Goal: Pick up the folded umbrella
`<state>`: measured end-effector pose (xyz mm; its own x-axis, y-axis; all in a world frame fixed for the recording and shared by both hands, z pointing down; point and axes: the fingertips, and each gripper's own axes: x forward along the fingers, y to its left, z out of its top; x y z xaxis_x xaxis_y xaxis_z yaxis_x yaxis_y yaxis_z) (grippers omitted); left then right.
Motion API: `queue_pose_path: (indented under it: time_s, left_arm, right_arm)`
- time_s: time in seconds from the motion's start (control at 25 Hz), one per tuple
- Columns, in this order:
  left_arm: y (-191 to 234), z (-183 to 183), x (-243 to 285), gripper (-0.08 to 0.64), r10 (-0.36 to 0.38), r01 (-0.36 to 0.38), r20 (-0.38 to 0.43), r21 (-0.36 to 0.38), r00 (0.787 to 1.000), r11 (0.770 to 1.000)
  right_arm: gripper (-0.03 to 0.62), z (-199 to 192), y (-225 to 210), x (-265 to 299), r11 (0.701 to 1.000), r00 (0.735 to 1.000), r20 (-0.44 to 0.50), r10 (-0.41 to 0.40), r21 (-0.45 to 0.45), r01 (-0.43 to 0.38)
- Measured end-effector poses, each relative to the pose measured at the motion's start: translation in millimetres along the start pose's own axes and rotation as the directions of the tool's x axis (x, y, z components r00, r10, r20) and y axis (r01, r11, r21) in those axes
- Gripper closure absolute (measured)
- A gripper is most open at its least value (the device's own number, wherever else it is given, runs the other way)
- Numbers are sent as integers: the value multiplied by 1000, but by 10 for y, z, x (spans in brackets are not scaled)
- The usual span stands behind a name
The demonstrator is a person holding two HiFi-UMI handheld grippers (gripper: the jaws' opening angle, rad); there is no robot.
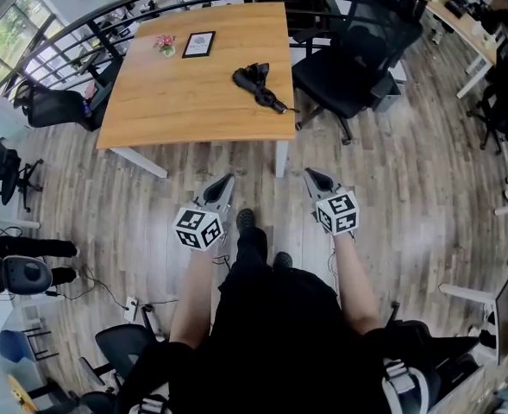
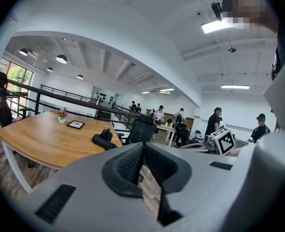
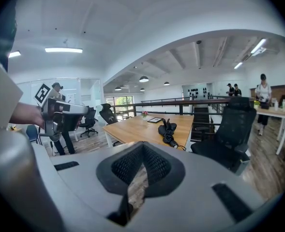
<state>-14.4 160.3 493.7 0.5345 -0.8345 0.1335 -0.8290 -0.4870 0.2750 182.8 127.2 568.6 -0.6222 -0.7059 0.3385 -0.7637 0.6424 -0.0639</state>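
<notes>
- Wooden bench (image 1: 167, 93) carries the folded umbrella (image 1: 258, 84) near its right edge.
- Left hand-held gripper (image 1: 226, 181) and right hand-held gripper (image 1: 310, 175): jaws pressed together, empty, well apart from the bench.

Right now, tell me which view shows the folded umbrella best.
Head view: the folded umbrella lies whole on the table, seen from above. The right gripper view shows it foreshortened, low-angle; the left gripper view, a small dark bundle.
</notes>
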Motion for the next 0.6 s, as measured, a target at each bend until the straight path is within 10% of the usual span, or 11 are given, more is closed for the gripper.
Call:
queue_pose_path:
  time_s: [0.6]
  left_arm:
    - [893,149,644,527,-46,44,-37,-44,998,998]
  right_arm:
    - [584,208,-113,983,1000,999,-42,15,11,-15]
